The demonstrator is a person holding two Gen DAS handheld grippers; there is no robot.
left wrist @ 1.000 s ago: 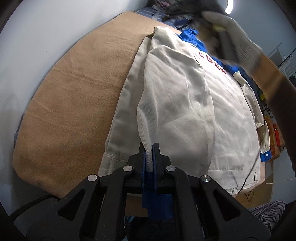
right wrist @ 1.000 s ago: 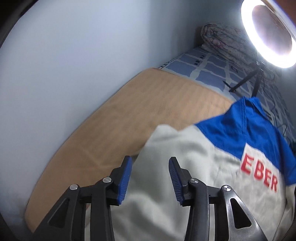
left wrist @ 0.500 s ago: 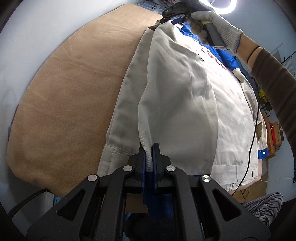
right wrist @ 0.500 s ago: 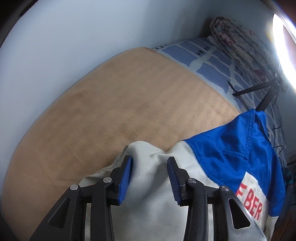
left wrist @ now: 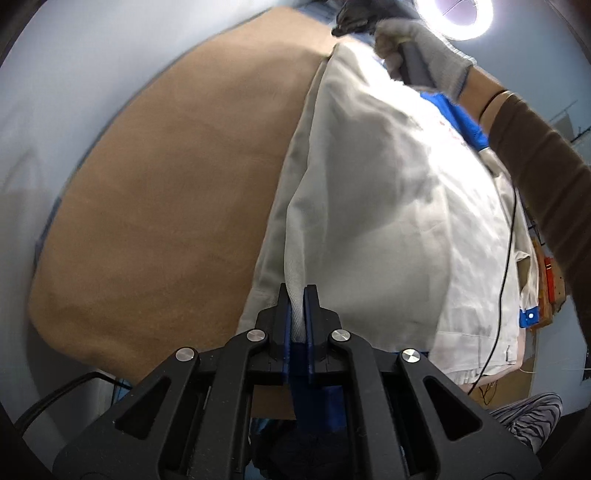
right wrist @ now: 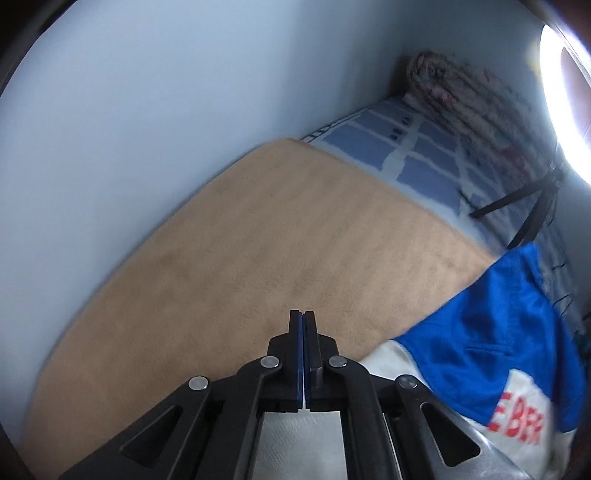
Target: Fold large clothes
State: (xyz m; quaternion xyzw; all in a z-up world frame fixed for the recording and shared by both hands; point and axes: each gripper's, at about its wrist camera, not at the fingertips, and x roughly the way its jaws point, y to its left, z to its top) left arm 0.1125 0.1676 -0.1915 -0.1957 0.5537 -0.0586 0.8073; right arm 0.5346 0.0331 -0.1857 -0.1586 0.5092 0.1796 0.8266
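A pale grey work jacket (left wrist: 388, 221) with a blue yoke and red letters (right wrist: 498, 332) lies on a tan blanket (left wrist: 166, 221), one side folded over the body. My left gripper (left wrist: 297, 291) is shut on the near end of that folded edge, at the hem. My right gripper (right wrist: 303, 314) has its jaws pressed together at the far shoulder corner. In the left wrist view that corner rises to the right gripper (left wrist: 347, 26), held by a gloved hand (left wrist: 424, 55). In the right wrist view only a pale sliver shows between the pads.
The blanket (right wrist: 277, 240) runs up to a pale wall on the left. Beyond it are a blue checked sheet (right wrist: 424, 158), a rolled quilt (right wrist: 461, 96), and a ring light (right wrist: 557, 110) on a tripod (right wrist: 517, 206). A black cable (left wrist: 506, 258) crosses the jacket's right side.
My right gripper has moved down over the jacket's far shoulder corner and its jaws have gone from open to shut. The folded edge now looks lifted. My left gripper keeps its grip.
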